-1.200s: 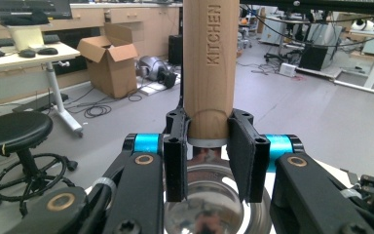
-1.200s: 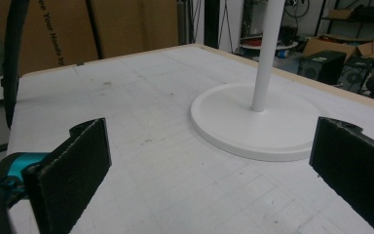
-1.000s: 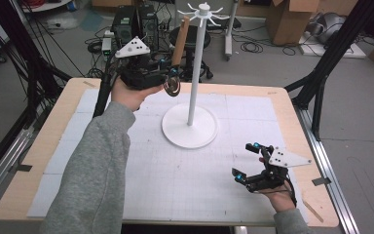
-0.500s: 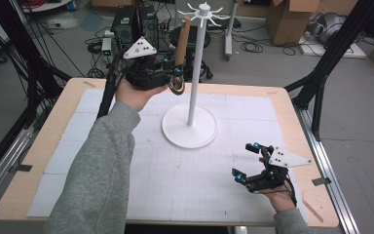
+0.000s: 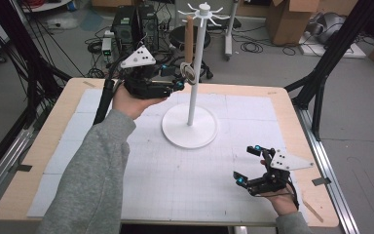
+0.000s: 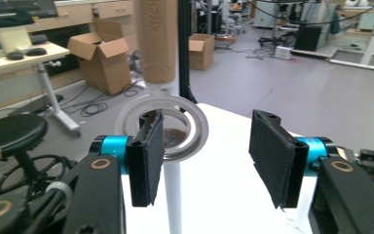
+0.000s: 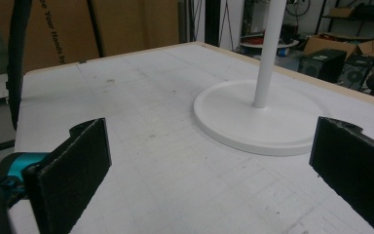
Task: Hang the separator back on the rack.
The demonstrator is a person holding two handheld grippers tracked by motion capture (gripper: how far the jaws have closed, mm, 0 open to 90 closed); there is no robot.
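Observation:
A white hook stand [image 5: 190, 127] rises from the middle of the table. A utensil with a brown wooden handle [image 5: 189, 35] and a metal ring end [image 5: 187, 73] hangs upright beside the pole, its top at the hook arms. My left gripper [image 5: 178, 77] is raised beside the ring. In the left gripper view this gripper [image 6: 204, 146] is open, with the ring [image 6: 161, 127] just beyond its left pad and the handle [image 6: 157, 39] above. My right gripper [image 5: 247, 164] rests open near the table's front right; its view [image 7: 209, 161] looks at the stand's base [image 7: 253, 122].
A white gridded mat [image 5: 175, 180] covers the wooden table [image 5: 39, 161]. Black frame posts [image 5: 321, 73] stand at the right and left edges. Cardboard boxes [image 5: 287, 19], cables and a black computer case [image 5: 131, 24] lie on the floor beyond the far edge.
My left gripper has risen and moved right with the utensil. The handle went from tilted to upright under the hook arms. The right gripper has stayed still.

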